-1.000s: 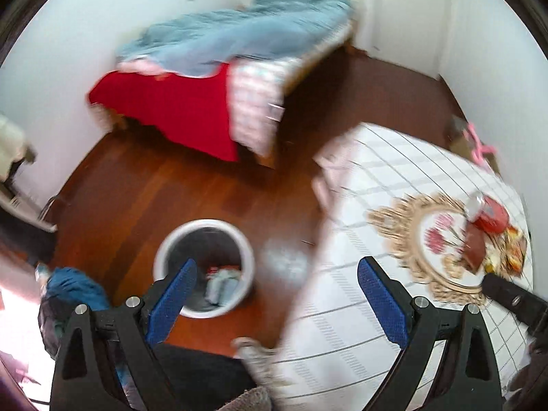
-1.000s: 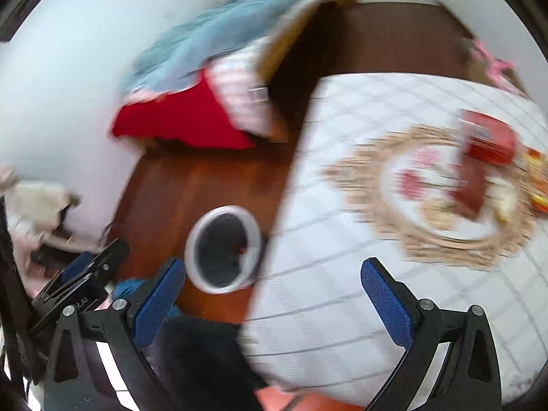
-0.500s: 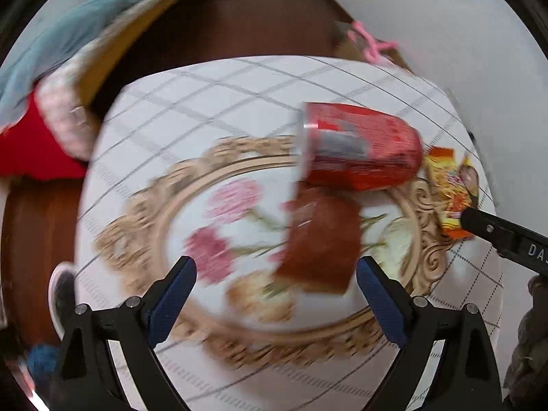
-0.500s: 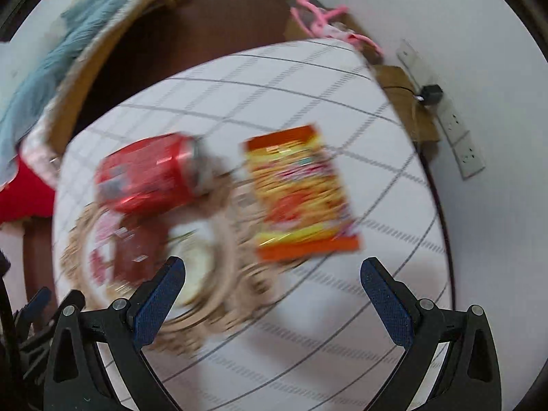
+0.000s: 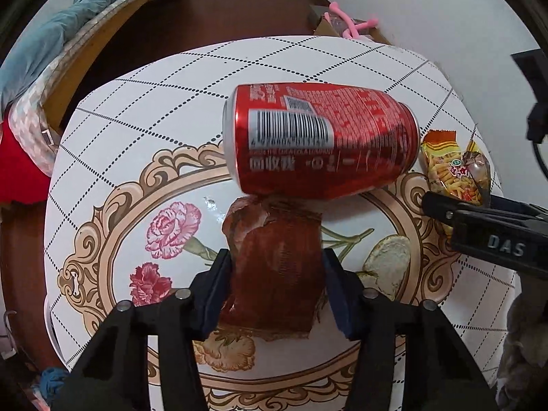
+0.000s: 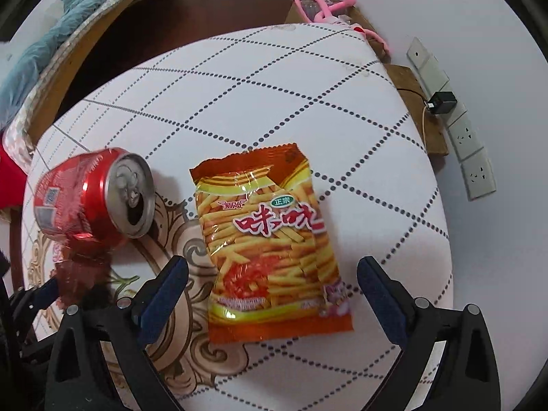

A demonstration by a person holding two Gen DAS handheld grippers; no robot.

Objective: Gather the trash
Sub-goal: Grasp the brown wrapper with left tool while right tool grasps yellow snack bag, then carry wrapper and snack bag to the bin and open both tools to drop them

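Left gripper pointing steeply down at the table, jaws closing on a dark red-brown wrapper; both blue pads sit against the wrapper's two sides, the wrapper crumpled and lying on the floral centre of the tablecloth. Just beyond the wrapper's far end, touching it, a red soda can lies on its side, barcode up, its opened top turned toward the right gripper's side. Right gripper also aimed down, jaws spread wide, nothing pressed between them; an orange snack packet lies flat on the table between and just ahead of its fingers, touching neither. In the right wrist view the can sits left of the packet, a small gap between them, the wrapper at its near side with the left gripper on it. Past the table's far edge: dark wood floor, a bed with a blue blanket at upper left, a pink hanger on a box by the wall, a row of wall sockets with a black plug in one
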